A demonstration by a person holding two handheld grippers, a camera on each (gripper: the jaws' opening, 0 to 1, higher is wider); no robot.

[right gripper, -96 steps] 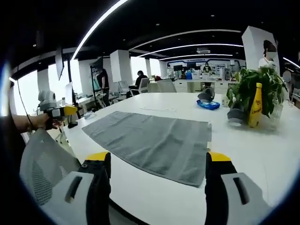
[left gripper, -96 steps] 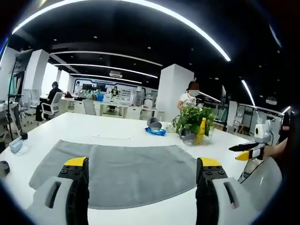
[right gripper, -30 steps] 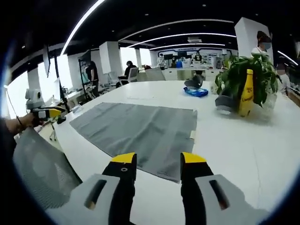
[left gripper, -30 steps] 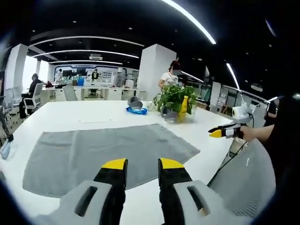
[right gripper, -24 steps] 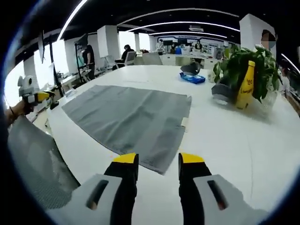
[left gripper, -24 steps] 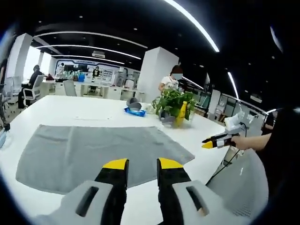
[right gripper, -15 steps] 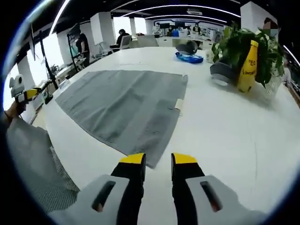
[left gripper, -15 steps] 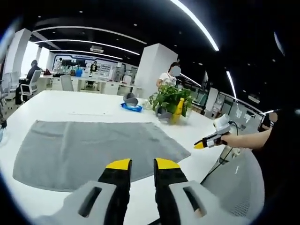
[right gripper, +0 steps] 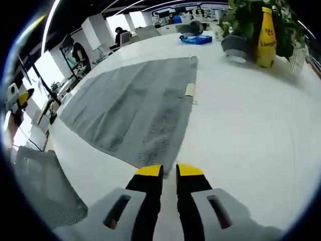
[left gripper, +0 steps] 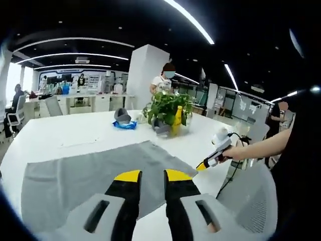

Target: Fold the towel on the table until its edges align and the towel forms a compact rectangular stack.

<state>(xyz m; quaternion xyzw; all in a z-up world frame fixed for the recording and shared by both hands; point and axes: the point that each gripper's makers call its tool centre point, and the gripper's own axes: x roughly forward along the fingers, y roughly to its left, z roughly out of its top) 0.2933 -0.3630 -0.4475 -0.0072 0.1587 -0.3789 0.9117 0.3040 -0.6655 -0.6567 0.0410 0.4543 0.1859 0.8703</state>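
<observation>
A grey towel (left gripper: 90, 173) lies flat on the white table (left gripper: 75, 133). My left gripper (left gripper: 153, 175) hangs above its near edge, jaws shut with nothing between them. In the right gripper view the towel (right gripper: 135, 108) spreads away to the upper left, with a small pale label (right gripper: 190, 90) on its right edge. My right gripper (right gripper: 169, 171) is low over the table just beside the towel's nearest corner, jaws shut and holding nothing. A hand holds the right gripper (left gripper: 205, 163) out at the right of the left gripper view. The left gripper (right gripper: 20, 98) shows at the far left edge.
A potted plant (left gripper: 163, 108) with a yellow bottle (right gripper: 266, 32) stands beyond the towel, next to a grey object (right gripper: 235, 47). A blue item (left gripper: 124, 124) lies further back. Mesh chairs (right gripper: 45, 196) stand at the table's near edge. People and desks are in the background.
Both grippers' jaws went from wide open to shut. The right gripper dropped closer to the towel's near corner. In the left gripper view, the right gripper has moved in towards the table.
</observation>
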